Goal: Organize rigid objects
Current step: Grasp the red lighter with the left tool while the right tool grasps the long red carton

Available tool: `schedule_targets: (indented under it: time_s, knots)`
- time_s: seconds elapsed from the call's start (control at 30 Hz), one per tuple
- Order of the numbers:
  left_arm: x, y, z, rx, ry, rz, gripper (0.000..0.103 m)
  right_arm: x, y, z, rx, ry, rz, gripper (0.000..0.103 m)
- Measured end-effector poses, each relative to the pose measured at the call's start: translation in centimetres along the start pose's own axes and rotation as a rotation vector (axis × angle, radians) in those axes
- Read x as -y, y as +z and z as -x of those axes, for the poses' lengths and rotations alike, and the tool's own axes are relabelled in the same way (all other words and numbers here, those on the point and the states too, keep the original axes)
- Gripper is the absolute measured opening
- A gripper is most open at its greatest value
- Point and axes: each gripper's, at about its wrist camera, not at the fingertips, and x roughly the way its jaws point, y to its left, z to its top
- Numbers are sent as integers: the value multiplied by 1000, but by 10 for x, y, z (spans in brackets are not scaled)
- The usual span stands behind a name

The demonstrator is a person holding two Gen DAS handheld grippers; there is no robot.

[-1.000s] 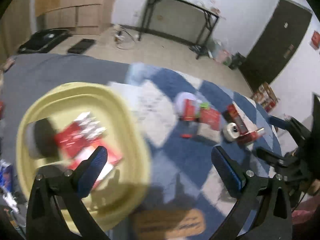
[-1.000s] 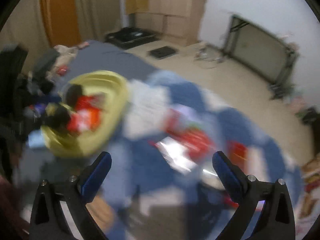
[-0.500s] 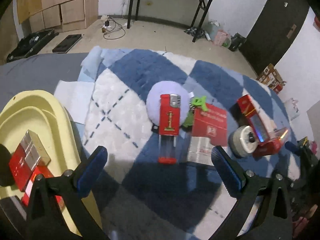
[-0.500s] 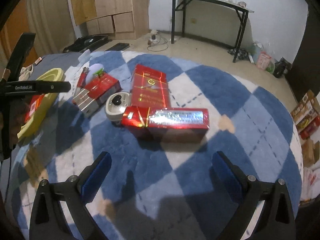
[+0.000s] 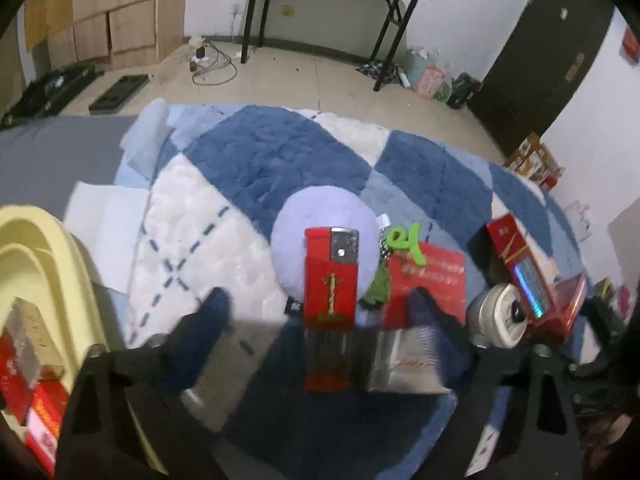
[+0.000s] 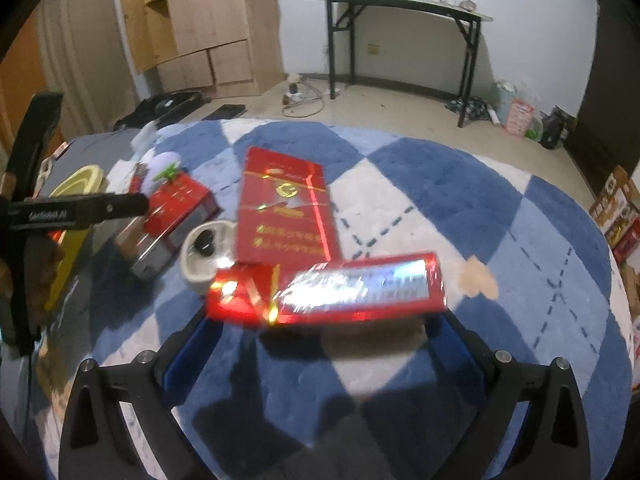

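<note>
Blue/white checkered rug [image 6: 440, 184] fills most of both views. Long red carton [image 6: 326, 290] lies across the lower middle of the right wrist view, w/ right gripper [image 6: 320, 332] spread wide around it, pads at either end, not pressing afaict. Left gripper [image 5: 320, 308], pointing steeply down, has just been closing in but is still apart: big red lighter [image 5: 329, 308] sits between the blurred fingers, untouched. Yellow tub [image 5: 44, 264] at the left edge, red packs inside.
</note>
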Motion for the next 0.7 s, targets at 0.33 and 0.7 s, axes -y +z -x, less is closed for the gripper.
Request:
schedule_targets:
  time_s: [0.33,0.7]
  knots:
    - [-11,-7,9,9,-94,60,43,8,12,-20,-4,7,-11,91]
    - [-9,-9,21,-54,-116,69,25,12,5,-7,-27,6,14,91]
